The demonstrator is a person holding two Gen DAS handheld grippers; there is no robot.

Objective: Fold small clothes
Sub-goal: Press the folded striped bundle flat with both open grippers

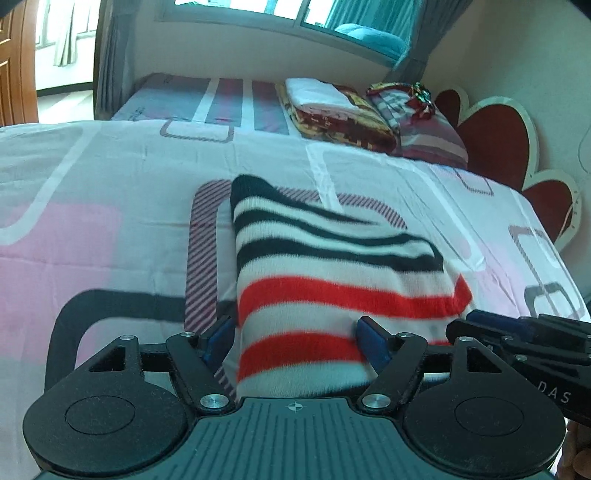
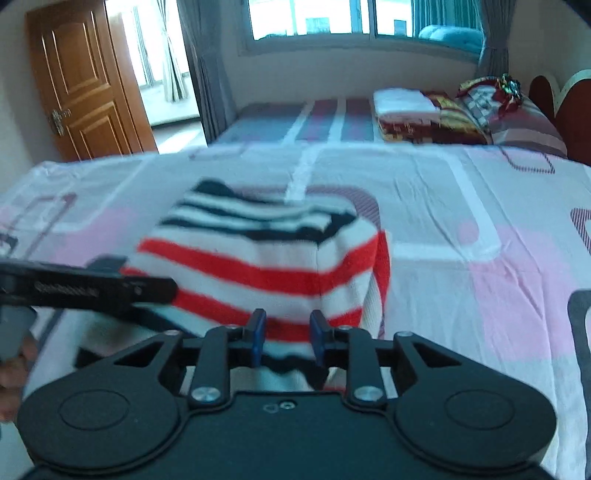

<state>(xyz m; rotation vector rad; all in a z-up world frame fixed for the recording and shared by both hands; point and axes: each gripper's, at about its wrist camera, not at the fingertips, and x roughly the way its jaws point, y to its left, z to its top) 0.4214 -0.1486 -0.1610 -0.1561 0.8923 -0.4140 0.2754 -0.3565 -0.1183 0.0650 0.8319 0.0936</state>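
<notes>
Folded knitted garment with red, white and black stripes lying on the pink-and-white patterned bedsheet, near edge close under both tools. Long axis running away from the cameras toward the window; black-striped end farthest, red-striped end nearest, stripes crossing that axis.

Left gripper spread wide, blue pads flanking the near red-striped edge on either side; whether touching the cloth, cannot tell. Right gripper part open, narrower gap, near hem between its blue pads; no firm pinch visible.

Beyond, on the far part of the bed: folded red-and-gold blanket with white folded cloth on top, beside a striped pillow. Brown wooden door at left.
</notes>
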